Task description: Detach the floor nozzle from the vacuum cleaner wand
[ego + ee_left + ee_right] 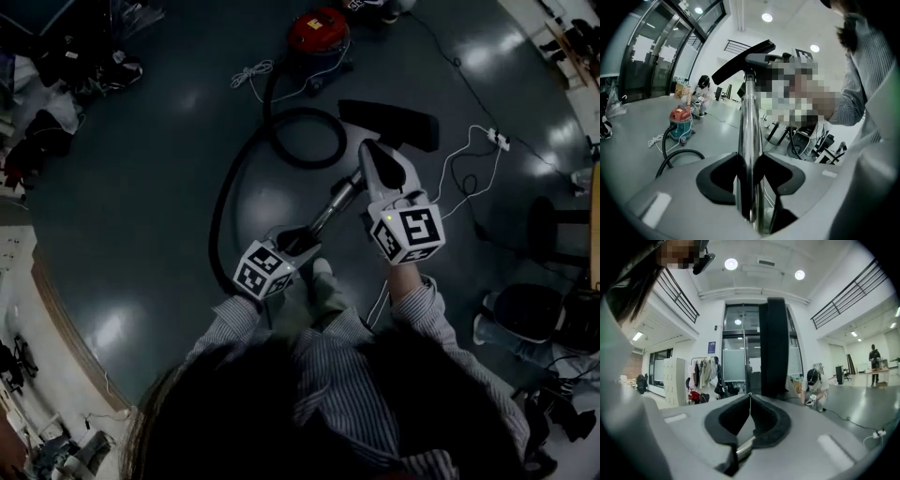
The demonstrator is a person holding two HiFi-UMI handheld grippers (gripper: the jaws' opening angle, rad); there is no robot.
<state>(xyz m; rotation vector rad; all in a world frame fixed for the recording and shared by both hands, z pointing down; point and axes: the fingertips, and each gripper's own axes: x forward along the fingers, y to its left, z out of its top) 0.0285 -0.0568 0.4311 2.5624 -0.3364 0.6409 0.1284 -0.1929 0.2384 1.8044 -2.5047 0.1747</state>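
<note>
The chrome wand (336, 202) runs up from my left gripper (302, 240) to the black floor nozzle (392, 122), which is lifted off the floor. In the left gripper view the wand (749, 117) passes between the jaws of the left gripper (749, 164), and both pads press on it. The nozzle (740, 62) sits at its far end. My right gripper (369, 150) lies along the wand's upper end, by the nozzle's neck. In the right gripper view the right gripper (750, 397) is shut tip to tip. The nozzle (774, 348) stands just beyond it, and a bit of chrome tube (743, 448) shows under the jaws.
A red vacuum canister (317, 33) stands far off on the dark floor, its black hose (281, 141) looping back to the wand. A white cable (251, 73) lies beside it. A power strip (497, 141) and a stool (553, 230) are to the right. A person (816, 385) crouches in the distance.
</note>
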